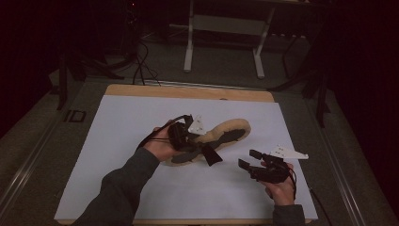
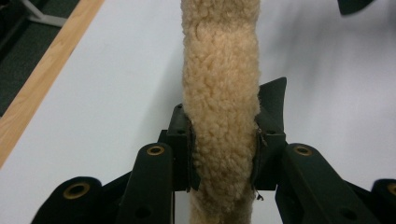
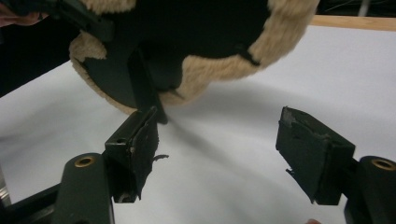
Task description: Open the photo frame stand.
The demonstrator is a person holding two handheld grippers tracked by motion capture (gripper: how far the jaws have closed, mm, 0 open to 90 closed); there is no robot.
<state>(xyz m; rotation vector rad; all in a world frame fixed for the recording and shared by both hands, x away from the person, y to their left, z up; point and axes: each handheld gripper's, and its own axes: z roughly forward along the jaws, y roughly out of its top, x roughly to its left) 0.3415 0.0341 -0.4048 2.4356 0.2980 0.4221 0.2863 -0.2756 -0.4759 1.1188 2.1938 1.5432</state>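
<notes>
A tan fleece slipper (image 1: 225,134) with a dark flat face is held a little above the white sheet, lying lengthwise toward the right. My left gripper (image 1: 190,141) is shut on its near end; in the left gripper view the pads (image 2: 184,149) press both sides of the fleece edge (image 2: 219,88). A black strap (image 1: 210,155) hangs from the slipper. My right gripper (image 1: 248,158) stands open to the right of it, nothing between its jaws. In the right gripper view (image 3: 219,144) the slipper (image 3: 210,70) and strap (image 3: 144,86) hang just beyond the left pad.
A white sheet (image 1: 141,122) covers most of a wooden table (image 1: 188,91). Beyond the table stands a white desk frame (image 1: 189,42) with cables (image 1: 141,66) on the dark floor. The tip of the other gripper's jaw (image 2: 352,4) shows at the top right of the left gripper view.
</notes>
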